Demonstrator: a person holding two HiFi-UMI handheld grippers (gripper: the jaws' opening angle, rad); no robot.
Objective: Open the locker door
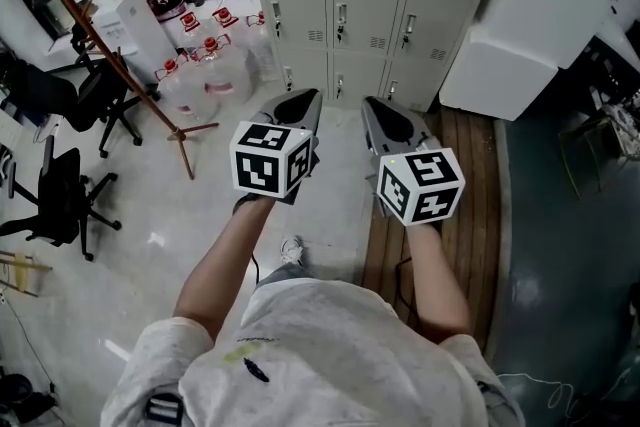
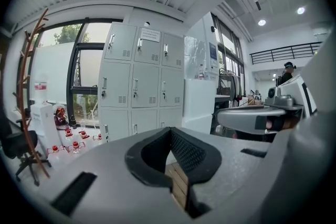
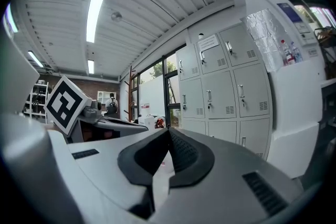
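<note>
A bank of light-grey lockers (image 1: 370, 5) stands ahead, and every door I can see is closed, each with a small handle and vent slots. My left gripper (image 1: 305, 97) and right gripper (image 1: 372, 103) are held side by side, pointing at the bottom row and well short of it. Both are shut with nothing between the jaws. In the left gripper view the lockers (image 2: 144, 84) lie beyond the closed left gripper (image 2: 170, 130). In the right gripper view the lockers (image 3: 226, 86) are to the right of the closed right gripper (image 3: 168, 131).
A tall white cabinet (image 1: 520, 25) stands right of the lockers, on a wooden platform (image 1: 470, 175). On the left are a wooden coat stand (image 1: 110, 55), red-capped water jugs (image 1: 205, 50) and black office chairs (image 1: 60, 195). A person (image 2: 287, 72) stands far off.
</note>
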